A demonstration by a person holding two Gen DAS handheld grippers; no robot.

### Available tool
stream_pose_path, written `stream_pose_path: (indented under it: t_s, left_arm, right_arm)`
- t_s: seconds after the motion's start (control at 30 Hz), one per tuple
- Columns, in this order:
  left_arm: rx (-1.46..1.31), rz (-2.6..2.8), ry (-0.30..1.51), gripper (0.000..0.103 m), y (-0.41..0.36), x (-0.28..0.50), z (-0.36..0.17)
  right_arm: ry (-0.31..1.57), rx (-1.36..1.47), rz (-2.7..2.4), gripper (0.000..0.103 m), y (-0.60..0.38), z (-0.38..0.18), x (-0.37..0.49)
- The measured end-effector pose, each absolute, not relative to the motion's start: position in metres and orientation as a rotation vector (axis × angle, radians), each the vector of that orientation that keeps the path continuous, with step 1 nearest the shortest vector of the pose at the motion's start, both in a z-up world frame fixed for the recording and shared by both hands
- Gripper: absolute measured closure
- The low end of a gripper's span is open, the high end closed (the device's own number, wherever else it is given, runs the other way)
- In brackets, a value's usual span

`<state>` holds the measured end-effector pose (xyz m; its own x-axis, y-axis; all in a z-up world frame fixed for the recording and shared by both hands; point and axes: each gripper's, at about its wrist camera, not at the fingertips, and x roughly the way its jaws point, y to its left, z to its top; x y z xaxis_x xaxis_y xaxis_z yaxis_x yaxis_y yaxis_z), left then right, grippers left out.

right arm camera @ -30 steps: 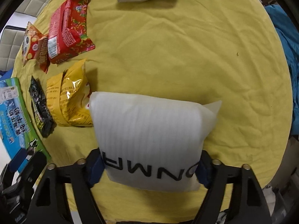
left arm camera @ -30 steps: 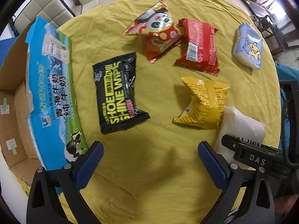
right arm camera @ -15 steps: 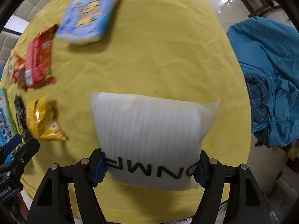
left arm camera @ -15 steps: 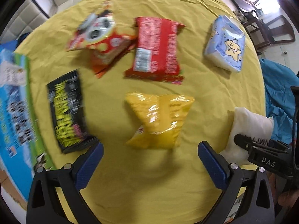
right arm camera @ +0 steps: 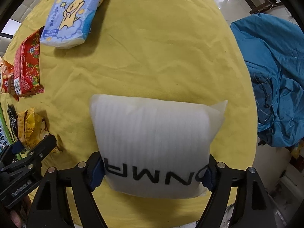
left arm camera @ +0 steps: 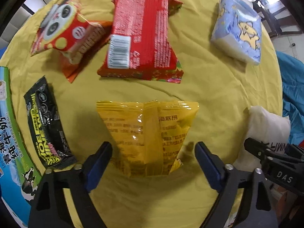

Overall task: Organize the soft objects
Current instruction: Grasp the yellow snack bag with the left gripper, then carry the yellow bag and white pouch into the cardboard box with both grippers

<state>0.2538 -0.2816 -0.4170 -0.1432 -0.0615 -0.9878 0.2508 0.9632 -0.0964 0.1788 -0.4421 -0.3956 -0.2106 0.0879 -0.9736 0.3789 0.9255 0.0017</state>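
Left gripper fingers spread wide, straddling the near end of the yellow snack bag, not gripping it. Right gripper fingers clamped on the white pouch, held over the yellow-clothed counter. Further out: red packet, panda snack bag, black wipes pack, blue tissue pack; milk carton box at left edge.

Left gripper jaws spread wide, yellow snack bag between the blue fingers, no contact visible. Ahead of fingertips: red packet, panda-print bag ahead-left touching it, blue tissue pack ahead-right. Black wipes pack just left of left finger. White pillow pack far right, right gripper on it.
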Motion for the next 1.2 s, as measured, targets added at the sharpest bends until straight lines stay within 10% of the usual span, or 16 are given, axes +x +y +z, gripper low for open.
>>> stream_pose_path:
  t_s: [0.5, 1.2]
  left_arm:
    - [0.187, -0.222, 1.656, 0.063, -0.3, 0.258, -0.436]
    - [0.19, -0.228, 1.597, 0.069, -0.286, 0.249, -0.391]
  right_arm:
    - [1.783, 0.36, -0.258, 0.021, -0.458, -0.419, 0.183]
    - [1.726, 0.385, -0.268, 0.032, -0.498, -0.391, 0.157]
